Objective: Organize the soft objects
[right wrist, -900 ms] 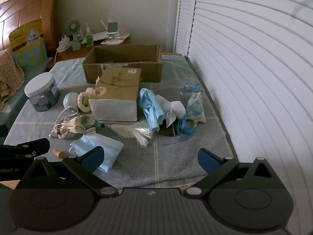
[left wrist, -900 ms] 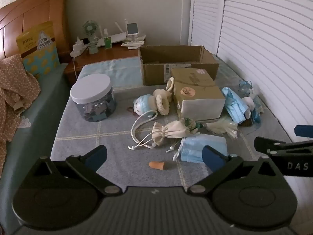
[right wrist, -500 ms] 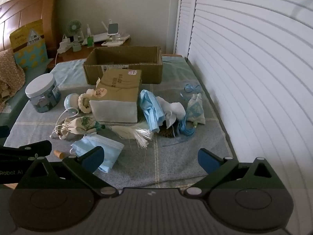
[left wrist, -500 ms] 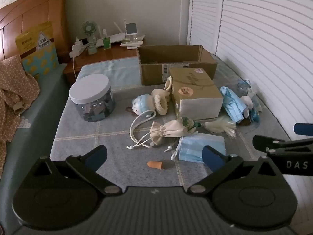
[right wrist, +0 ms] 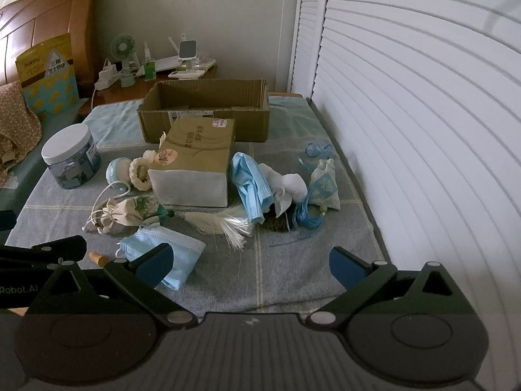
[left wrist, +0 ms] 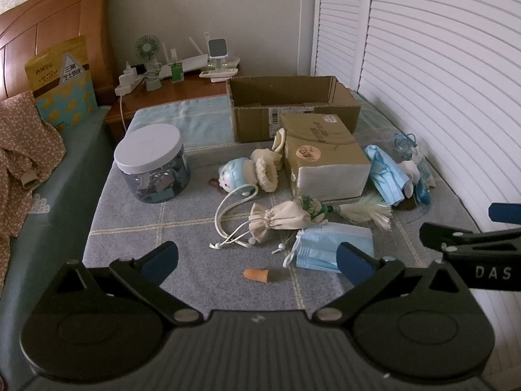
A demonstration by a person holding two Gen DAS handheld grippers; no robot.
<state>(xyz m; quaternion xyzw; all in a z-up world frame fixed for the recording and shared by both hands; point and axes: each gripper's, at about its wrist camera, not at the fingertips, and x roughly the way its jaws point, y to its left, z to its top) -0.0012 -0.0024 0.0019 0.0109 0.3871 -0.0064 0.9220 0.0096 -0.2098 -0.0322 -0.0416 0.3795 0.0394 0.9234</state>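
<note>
The left gripper [left wrist: 255,258] is built of matte black plastic, with two angled fingers [left wrist: 156,262] capped by dark blue pads. Each finger runs back along a slim black link to a round silver screw, set either side of a grey ribbed centre plate that bears a small white logo. Outboard of the screws sit two broad rounded black housings, each with a shallow circular recess and a triangular cut-out above it. The right gripper [right wrist: 250,260] has the same make: blue-padded fingers [right wrist: 346,267], silver screws, ribbed plate and logo. Its side arm carries white letters "DAS"; the left one's reads "Robot.AI".
</note>
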